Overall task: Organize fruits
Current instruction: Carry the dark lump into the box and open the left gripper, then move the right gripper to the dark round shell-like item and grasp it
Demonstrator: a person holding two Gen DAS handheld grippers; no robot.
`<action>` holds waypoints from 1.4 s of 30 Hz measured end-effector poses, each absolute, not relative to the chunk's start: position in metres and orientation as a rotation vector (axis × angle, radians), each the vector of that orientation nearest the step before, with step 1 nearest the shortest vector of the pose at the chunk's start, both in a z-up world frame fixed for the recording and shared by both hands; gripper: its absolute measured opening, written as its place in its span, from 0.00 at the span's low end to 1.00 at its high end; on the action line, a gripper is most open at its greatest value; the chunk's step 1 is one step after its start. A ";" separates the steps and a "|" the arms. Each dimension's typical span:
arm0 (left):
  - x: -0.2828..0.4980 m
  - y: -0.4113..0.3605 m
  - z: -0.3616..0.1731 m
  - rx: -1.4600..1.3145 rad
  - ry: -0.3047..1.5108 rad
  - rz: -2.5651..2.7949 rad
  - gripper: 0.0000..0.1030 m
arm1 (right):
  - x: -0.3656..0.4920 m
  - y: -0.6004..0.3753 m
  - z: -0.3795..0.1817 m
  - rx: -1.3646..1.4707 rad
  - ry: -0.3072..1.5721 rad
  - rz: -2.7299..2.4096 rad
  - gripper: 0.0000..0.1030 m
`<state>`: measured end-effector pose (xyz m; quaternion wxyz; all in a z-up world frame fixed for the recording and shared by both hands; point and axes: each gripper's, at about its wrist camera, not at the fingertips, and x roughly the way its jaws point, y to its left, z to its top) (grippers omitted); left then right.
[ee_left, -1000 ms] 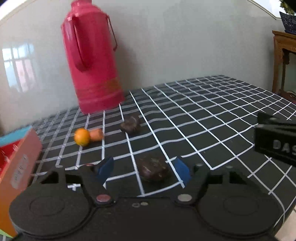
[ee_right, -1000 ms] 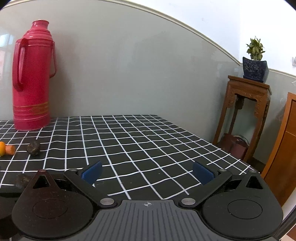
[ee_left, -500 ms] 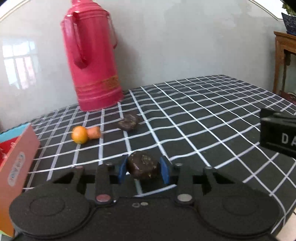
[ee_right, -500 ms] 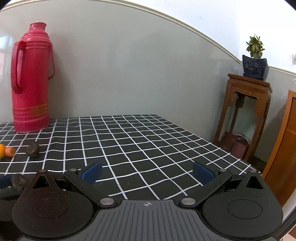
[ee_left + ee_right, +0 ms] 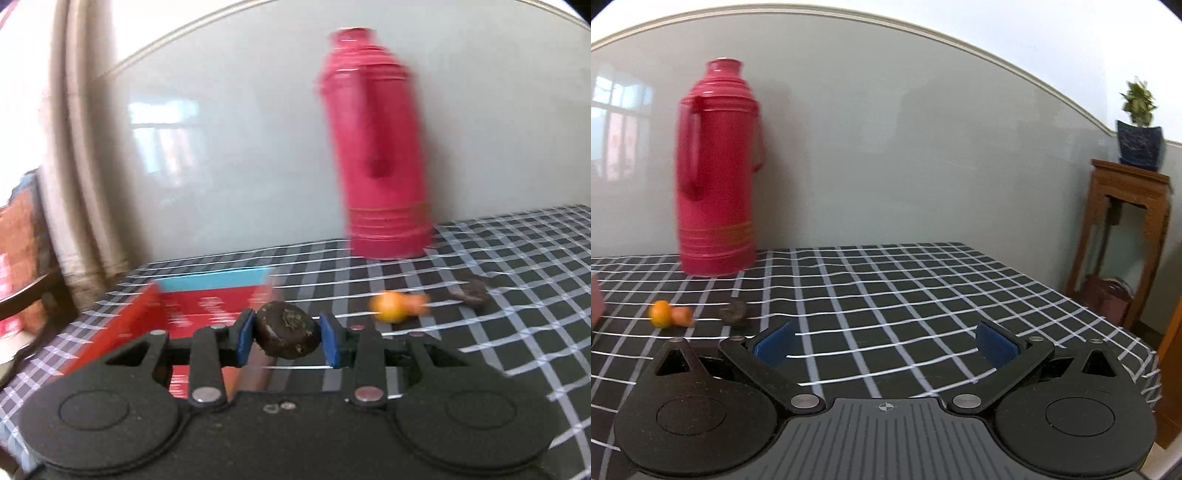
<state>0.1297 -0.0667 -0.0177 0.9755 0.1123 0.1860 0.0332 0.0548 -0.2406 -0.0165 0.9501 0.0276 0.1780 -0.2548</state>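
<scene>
The left claw [image 5: 287,339] pinches a dark fruit [image 5: 288,335] between its blue pads [image 5: 244,338], clear of the table [image 5: 498,332]. The fruit is squat and roundish, with its flat face turned toward the camera and no marked long axis.

The red box [image 5: 207,306] lies just beyond and below the fruit, a little to the left, with its blue-edged far wall behind the fruit. The coming move likely turns on that: a short way forward and to the left should put the fruit over the box's open top. The left claw is plainly the nearer one.

To the right on the table lie an orange fruit [image 5: 388,312] with a smaller reddish piece touching it, and further right a second dark fruit [image 5: 471,293]. A red flask [image 5: 380,147] stands behind them by the wall.

The right claw [image 5: 885,345] is spread wide and holds nothing; those loose fruits lie ahead of it to its left.

The left view is smeared by motion. The box's inside is a blur, so whether it holds anything cannot be told. Its near edge is hidden behind the claw. In the right view only a sliver of the box shows at the left edge.
</scene>
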 end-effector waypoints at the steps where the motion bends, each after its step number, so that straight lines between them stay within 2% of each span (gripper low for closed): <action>1: 0.132 -0.056 -0.015 0.216 0.382 0.095 0.28 | 0.057 -0.234 -0.016 0.052 0.360 -0.503 1.00; 11: 0.152 0.014 -0.013 0.127 0.536 0.242 0.28 | 0.078 -0.180 -0.019 0.011 0.356 -0.373 1.00; 16: 0.156 0.035 -0.016 0.089 0.612 0.276 0.33 | 0.086 -0.163 -0.022 0.011 0.365 -0.317 1.00; 17: 0.155 0.038 -0.015 0.084 0.616 0.287 0.34 | 0.088 -0.161 -0.022 0.015 0.369 -0.305 1.00; 19: 0.153 0.046 -0.015 0.071 0.620 0.300 0.52 | 0.091 -0.155 -0.023 0.018 0.374 -0.289 1.00; 23: 0.145 0.059 -0.007 0.055 0.591 0.312 0.58 | 0.097 -0.145 -0.022 0.030 0.379 -0.259 1.00; 25: 0.139 0.066 -0.003 0.052 0.572 0.321 0.68 | 0.100 -0.140 -0.022 0.044 0.384 -0.238 1.00; 30: 0.125 0.087 0.005 0.056 0.508 0.397 0.79 | 0.108 -0.124 -0.022 0.055 0.400 -0.177 1.00; 42: 0.114 0.149 0.014 -0.033 0.505 0.610 0.82 | 0.142 -0.121 -0.033 0.048 0.453 -0.125 1.00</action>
